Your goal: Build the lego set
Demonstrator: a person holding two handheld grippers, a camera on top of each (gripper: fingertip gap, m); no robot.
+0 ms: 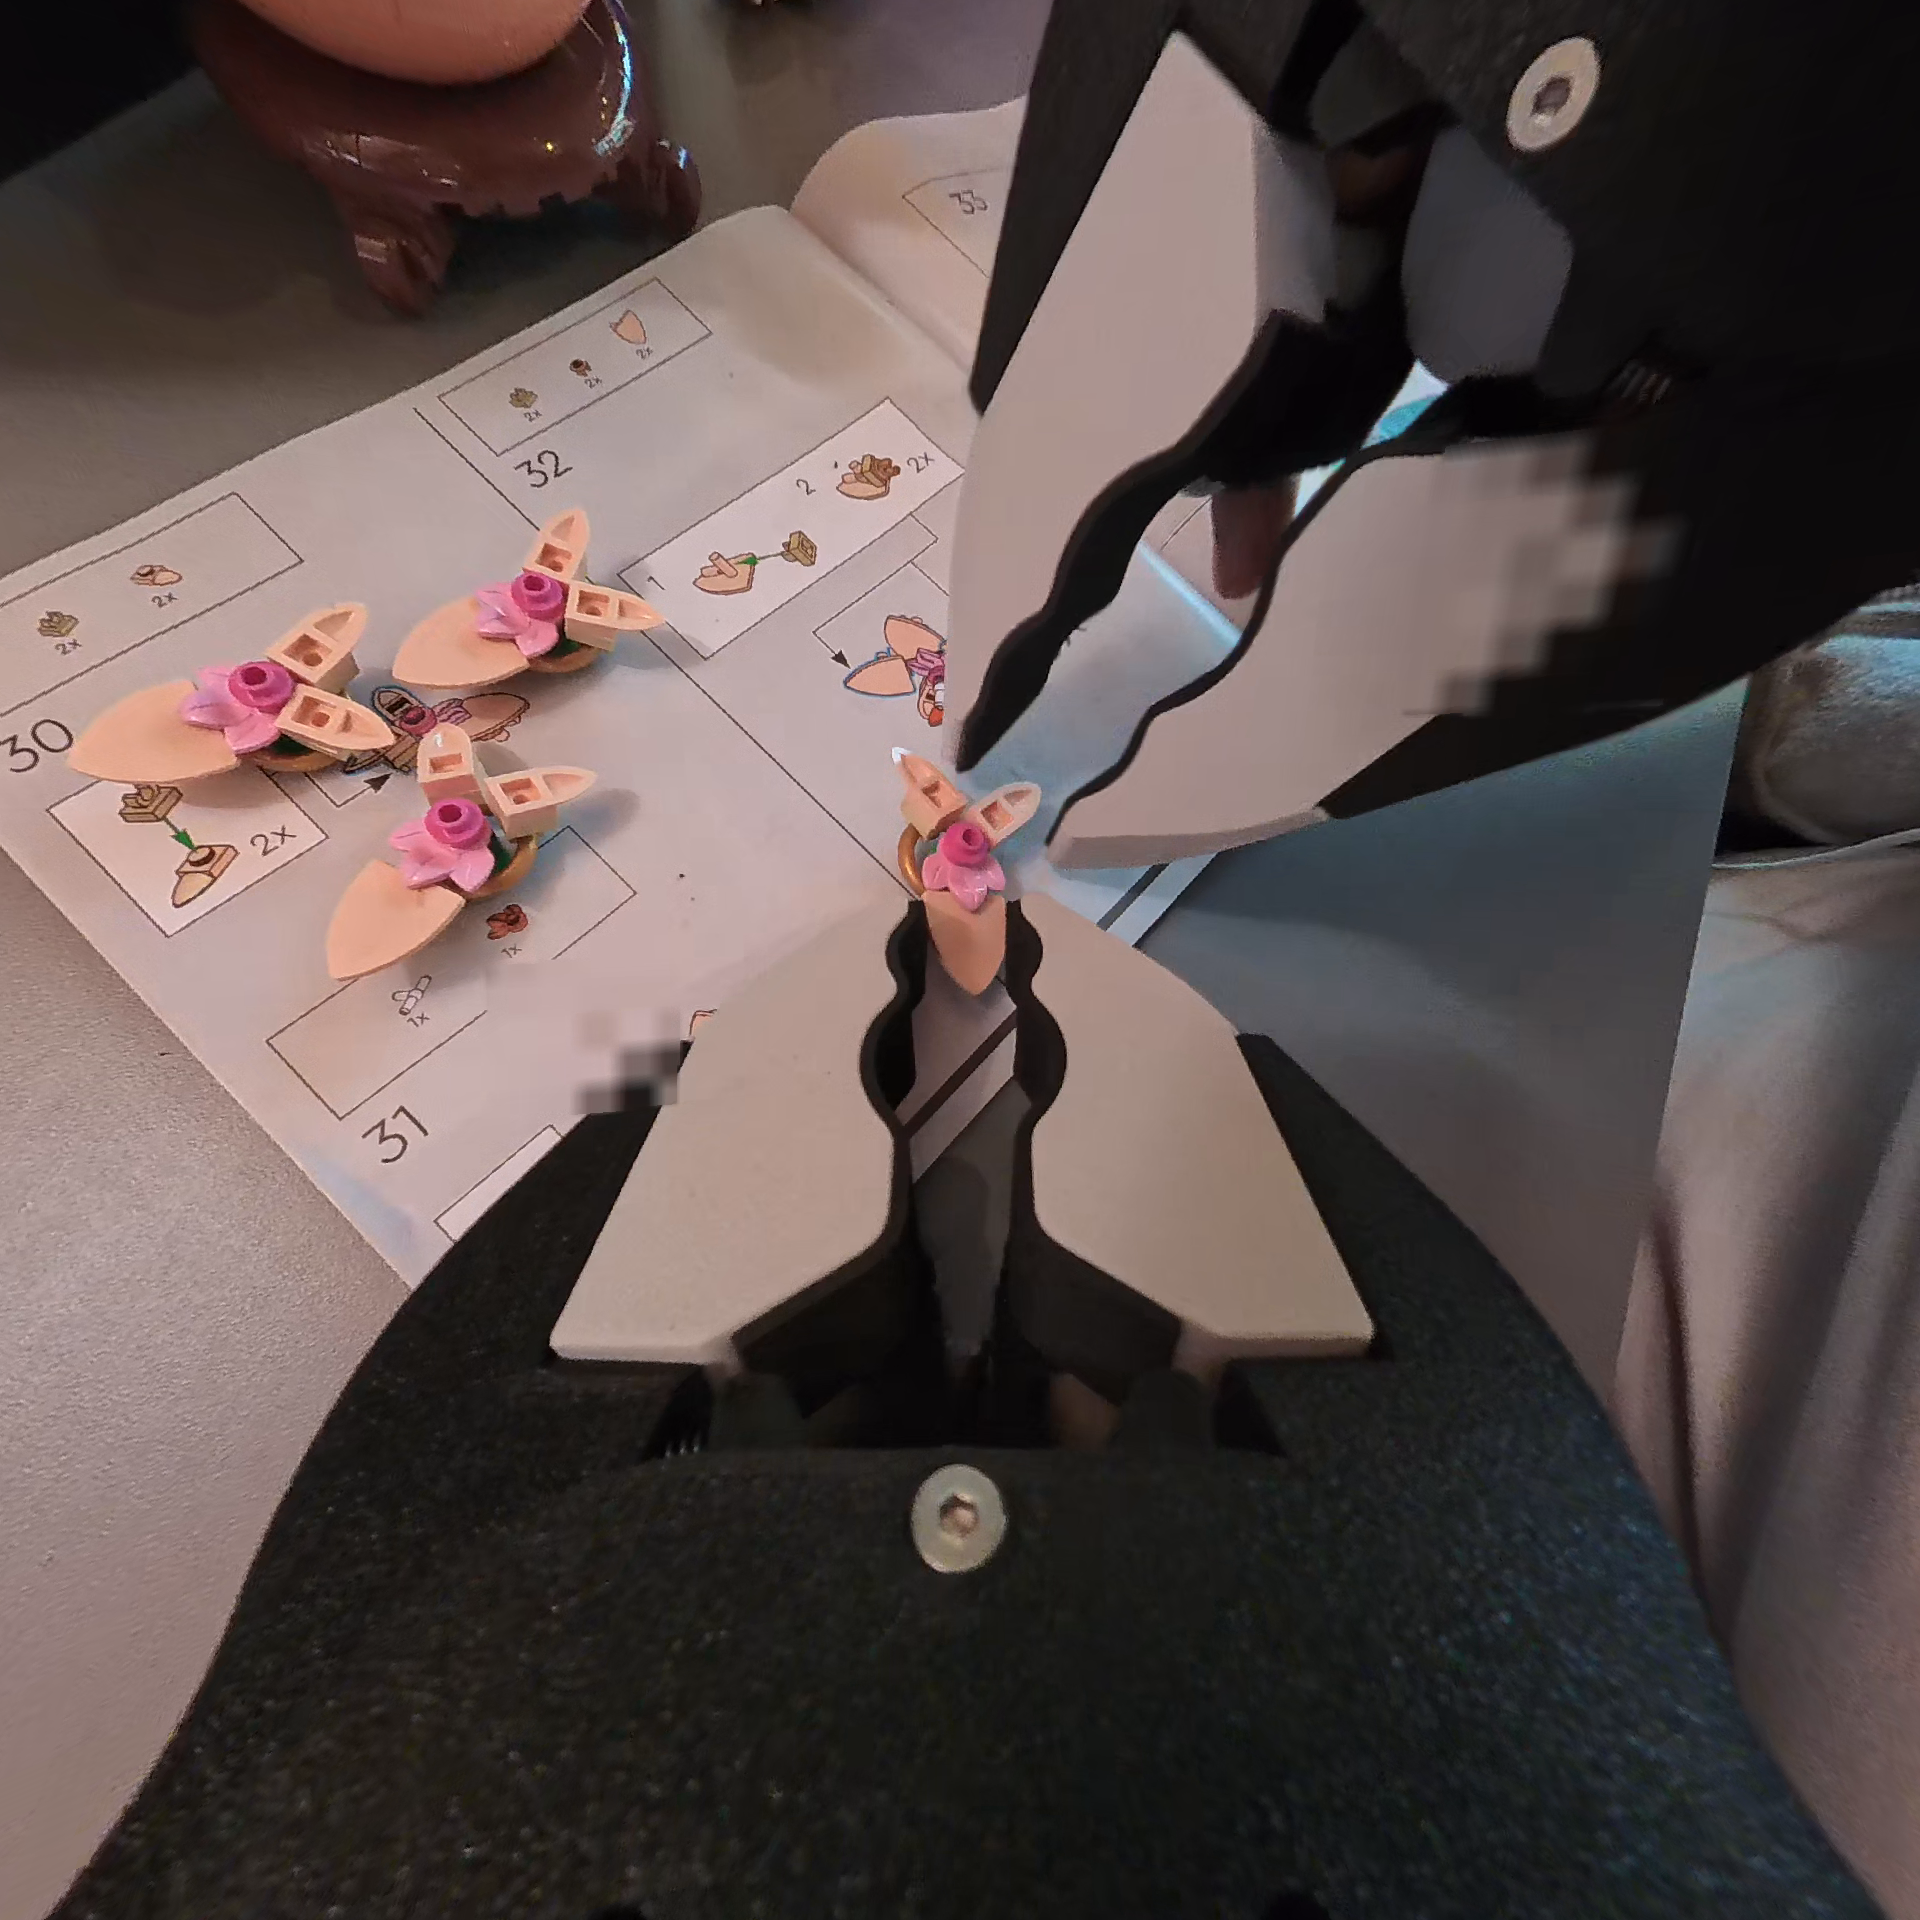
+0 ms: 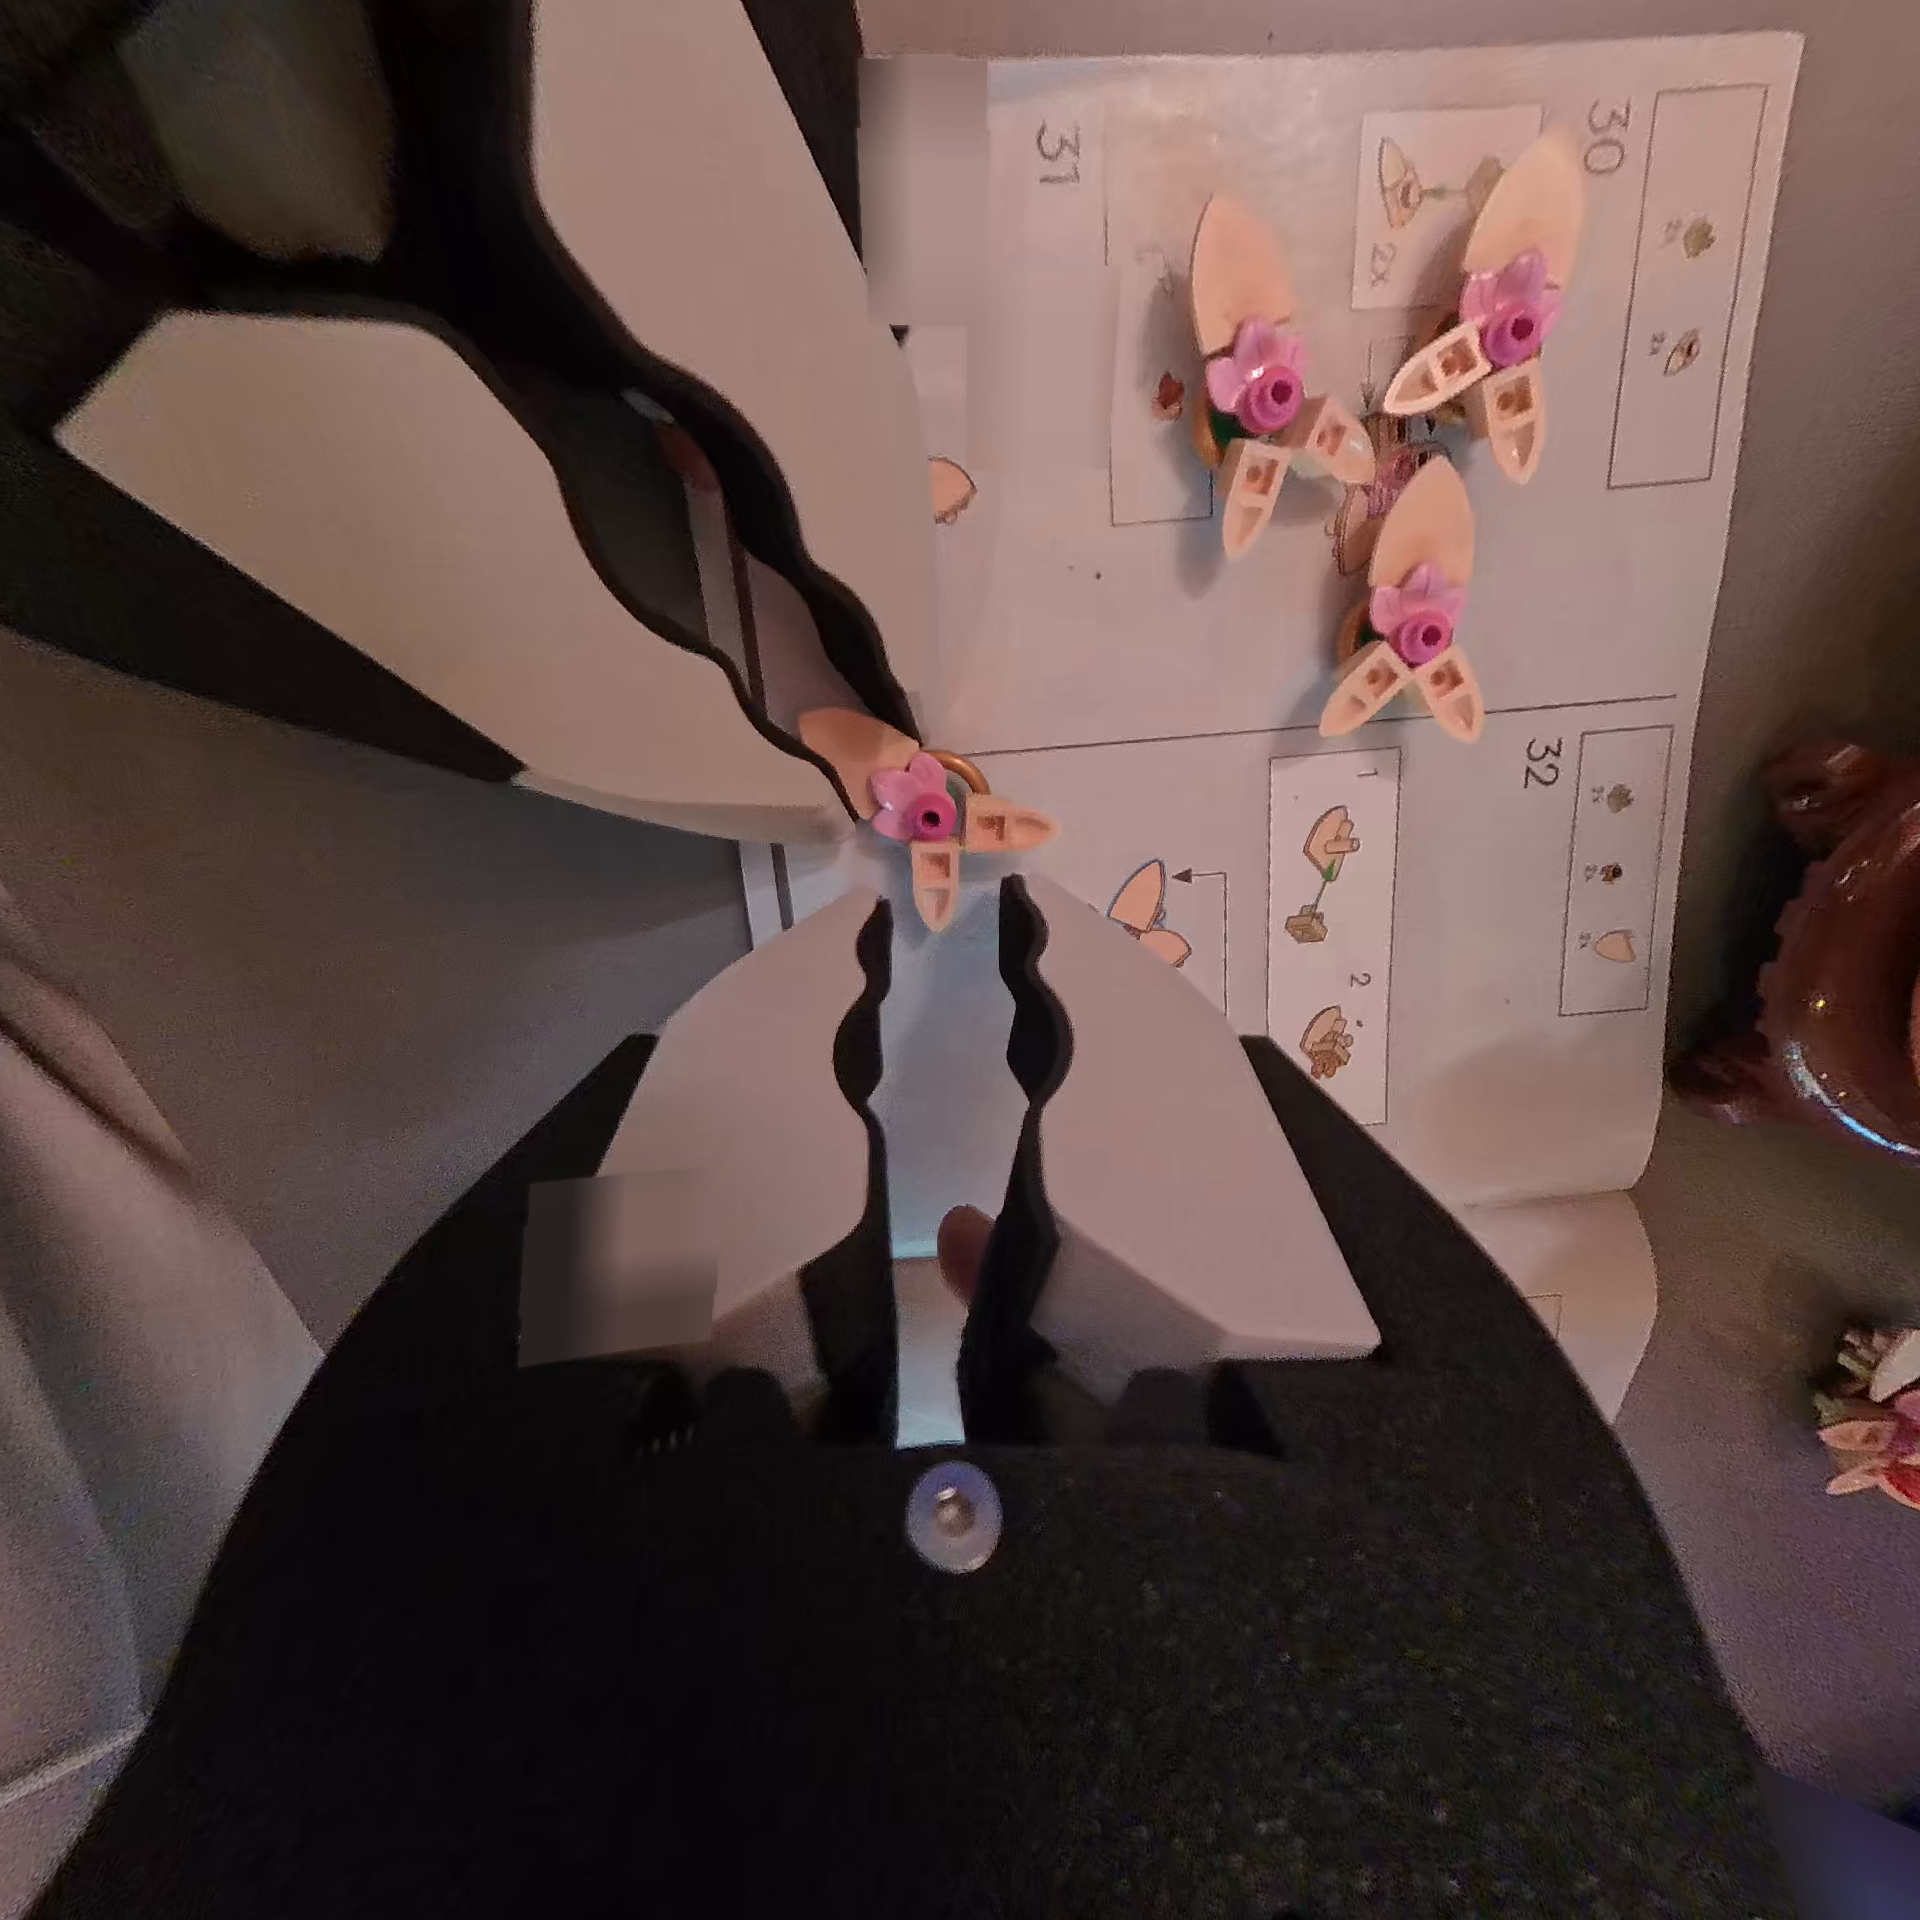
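Observation:
A small lego flower (image 1: 966, 847), with a pink centre, tan petals and a gold ring, is held above the open instruction booklet (image 1: 748, 821). My left gripper (image 1: 964, 935) is shut on the flower's large petal. My right gripper (image 1: 1013, 805) comes in from the upper right, open, with its tips at the flower's two small petals. In the right wrist view, my right gripper (image 2: 940, 894) is open, and one small petal of the flower (image 2: 930, 816) points into its gap. My left gripper (image 2: 873, 774) holds the flower from the upper left.
Three matching flowers (image 1: 239, 717) (image 1: 530, 613) (image 1: 447, 842) lie on the booklet (image 2: 1143, 675), left of the grippers. A glossy brown lego stand (image 1: 447, 156) sits past the booklet. Another flower cluster (image 2: 1881, 1423) lies at the right edge. Grey cloth (image 1: 1818, 1143) covers the right. My left and right fingertips are right by each other.

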